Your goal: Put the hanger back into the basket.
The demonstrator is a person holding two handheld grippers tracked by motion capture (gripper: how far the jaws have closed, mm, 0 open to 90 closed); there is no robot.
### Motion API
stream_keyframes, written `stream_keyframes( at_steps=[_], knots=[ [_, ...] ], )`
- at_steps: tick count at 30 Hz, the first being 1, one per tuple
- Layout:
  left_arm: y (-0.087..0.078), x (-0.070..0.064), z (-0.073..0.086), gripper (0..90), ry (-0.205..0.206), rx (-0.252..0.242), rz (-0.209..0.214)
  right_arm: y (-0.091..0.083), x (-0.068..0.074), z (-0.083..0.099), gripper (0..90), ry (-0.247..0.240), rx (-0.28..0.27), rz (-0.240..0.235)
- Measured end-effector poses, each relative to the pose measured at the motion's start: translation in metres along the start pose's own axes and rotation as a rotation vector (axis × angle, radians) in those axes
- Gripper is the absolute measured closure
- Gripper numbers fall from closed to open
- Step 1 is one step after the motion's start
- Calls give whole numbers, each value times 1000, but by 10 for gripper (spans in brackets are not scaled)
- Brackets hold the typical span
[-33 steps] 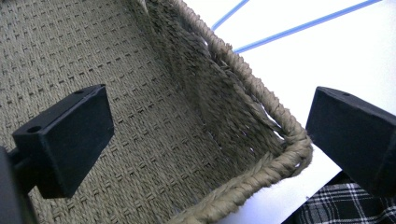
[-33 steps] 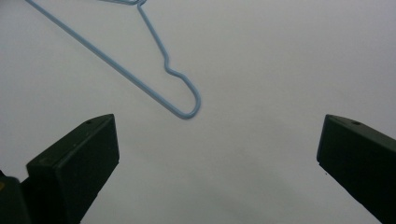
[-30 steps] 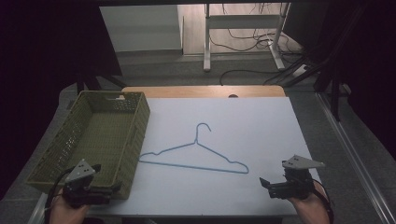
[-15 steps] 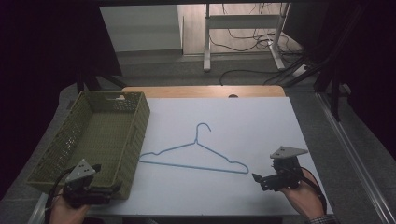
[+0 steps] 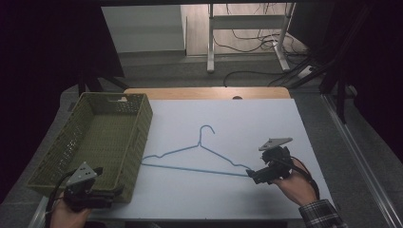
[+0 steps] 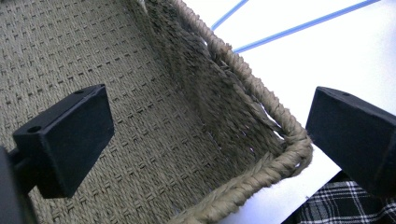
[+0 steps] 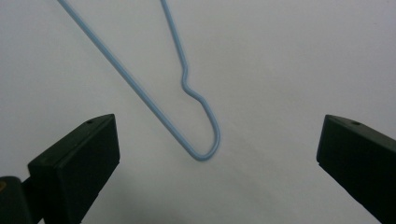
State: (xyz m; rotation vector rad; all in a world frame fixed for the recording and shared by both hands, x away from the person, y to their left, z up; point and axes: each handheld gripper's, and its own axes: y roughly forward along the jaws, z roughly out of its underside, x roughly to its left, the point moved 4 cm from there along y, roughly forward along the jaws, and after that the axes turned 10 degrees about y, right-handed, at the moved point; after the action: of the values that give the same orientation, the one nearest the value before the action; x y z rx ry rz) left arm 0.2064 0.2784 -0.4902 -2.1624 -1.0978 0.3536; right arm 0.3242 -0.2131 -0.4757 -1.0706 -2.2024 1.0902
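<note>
Hanger (image 5: 197, 156) flat on the white table (image 5: 285, 118), centre, long bar running left-right, hook toward the far side. Its right end loop lies just ahead of the right gripper (image 5: 254, 176), jaws spread wide, holding nothing. Right hand is much nearer; likely grasp point is that loop. Right gripper view: loop (image 7: 205, 140) centred between the jaws, not yet touched. Left gripper (image 5: 111, 195), jaws apart and empty, sits at the basket (image 5: 138, 142) near right corner; left gripper view shows the rim (image 6: 261, 107) between its jaws.
</note>
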Motion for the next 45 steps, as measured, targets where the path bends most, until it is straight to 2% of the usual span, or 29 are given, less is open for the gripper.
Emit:
stream_keyframes(
  at_steps=[6, 12, 17, 28, 37, 45],
  knots=[
    [0, 0, 0, 12, 1, 0, 1, 11, 3, -13, 0, -36, 31, 1],
    [0, 0, 0, 12, 2, 0, 1, 23, 6, -26, 0, -39, 52, -6],
    [0, 0, 0, 12, 2, 0, 1, 32, 10, -35, 0, -65, 67, -12],
    [0, 0, 0, 12, 4, -1, 2, 55, 20, -57, 0, -115, 96, 1],
    [0, 0, 0, 12, 5, 0, 3, 66, 26, -71, 0, -133, 107, -4],
    [0, 0, 0, 13, 7, 1, 4, 78, 34, -80, 0, -140, 139, -5]
  ],
)
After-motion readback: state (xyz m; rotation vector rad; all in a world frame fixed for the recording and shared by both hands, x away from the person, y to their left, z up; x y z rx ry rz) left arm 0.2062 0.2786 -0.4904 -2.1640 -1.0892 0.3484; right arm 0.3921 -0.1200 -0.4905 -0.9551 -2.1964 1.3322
